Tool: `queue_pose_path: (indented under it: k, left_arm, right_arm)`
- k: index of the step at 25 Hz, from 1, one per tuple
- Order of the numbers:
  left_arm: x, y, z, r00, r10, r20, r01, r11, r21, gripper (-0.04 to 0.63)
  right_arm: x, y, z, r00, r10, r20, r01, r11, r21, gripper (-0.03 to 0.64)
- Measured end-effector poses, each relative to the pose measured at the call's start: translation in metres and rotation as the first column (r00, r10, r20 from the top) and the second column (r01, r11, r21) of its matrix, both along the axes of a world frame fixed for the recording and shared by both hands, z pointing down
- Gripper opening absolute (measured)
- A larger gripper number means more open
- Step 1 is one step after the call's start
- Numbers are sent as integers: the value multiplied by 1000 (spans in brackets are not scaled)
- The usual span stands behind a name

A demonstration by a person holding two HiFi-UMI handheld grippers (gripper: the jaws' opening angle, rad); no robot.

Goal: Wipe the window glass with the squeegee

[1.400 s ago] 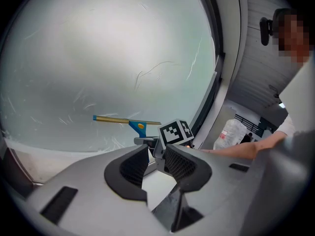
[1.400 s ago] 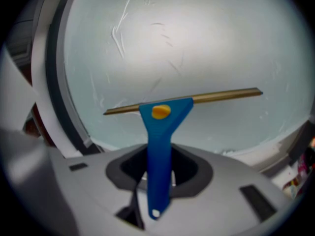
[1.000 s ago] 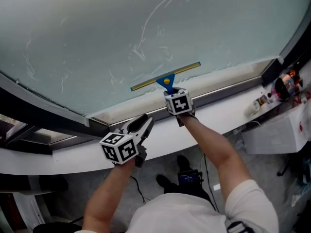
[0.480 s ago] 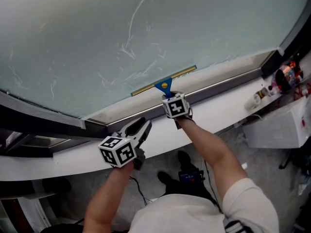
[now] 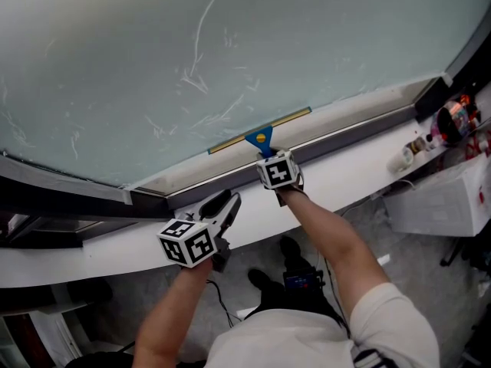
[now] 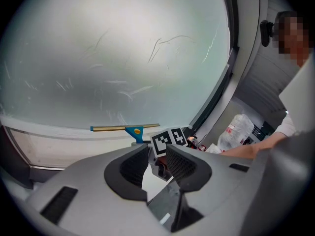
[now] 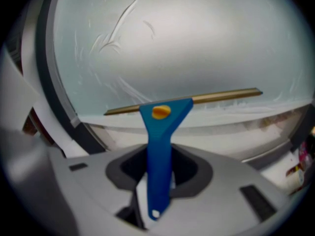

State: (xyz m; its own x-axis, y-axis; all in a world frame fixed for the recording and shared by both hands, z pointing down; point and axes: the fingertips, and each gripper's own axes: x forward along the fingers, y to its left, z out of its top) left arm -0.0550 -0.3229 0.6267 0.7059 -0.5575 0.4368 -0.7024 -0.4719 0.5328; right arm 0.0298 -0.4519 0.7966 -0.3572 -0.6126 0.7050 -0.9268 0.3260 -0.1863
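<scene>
**Blade's at the bottom of the pane, not much room left**

So the big frosted pale-green window glass (image 5: 230, 52) is covered in thin white smears and squiggles. A whitish band runs along its bottom edge, just above the dark metal window frame (image 5: 222, 184).

The blue plastic squeegee with the brass-coloured blade bar (image 5: 261, 133) sits right at that bottom edge. Its blade is against the glass and a bit tilted, right end higher. The right gripper (image 7: 158, 173) pinches the blue handle between its jaws. The left gripper (image 6: 157, 156) has its jaws spread with nothing in them, and it hangs over the sill down-left of the other one.

What I'd worry about:
- The blade is nearly out of glass, so any more downward pull likely knocks it into the frame.
- The grip is on a narrow, smooth handle. I reckon it can twist, so one end lifts and you get a streak.
- That whitish band probably just gets shoved into the corner instead of coming off.

Room-wise, there's a long white sill (image 5: 345, 176) under the frame. Small bottles and bits (image 5: 449, 125) are bunched at its right end, well away from the blade, with a white box (image 5: 437, 205) below them and grey floor. The left gripper view also catches a crumpled clear plastic bag (image 6: 238, 132) off to the right.
</scene>
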Motion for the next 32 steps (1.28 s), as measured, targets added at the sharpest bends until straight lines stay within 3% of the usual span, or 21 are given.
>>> queue_pose_path:
  k: [12, 19, 23, 26, 32]
  left_arm:
    - [7, -6, 1, 1000, -17, -4, 17, 1000, -1, 137]
    - [35, -10, -2, 999, -22, -49, 22, 1000, 3, 137]
    - [47, -18, -1, 995, -40, -86, 39, 999, -9, 138]
    - [61, -22, -3, 990, -46, -133, 43, 999, -24, 171]
    - [94, -12, -28, 972, -1, -233, -6, 1000, -25, 212]
  right_arm:
    - [-2, 16, 28, 999, -37, 25, 39, 997, -71, 143]
    - [13, 38, 18, 998, -59, 37, 63, 992, -105, 143]
    - [21, 55, -12, 993, -105, 47, 108, 991, -73, 143]
    - [32, 64, -46, 991, -130, 39, 130, 991, 0, 143]
    - [51, 90, -121, 991, -96, 94, 84, 989, 119, 143]
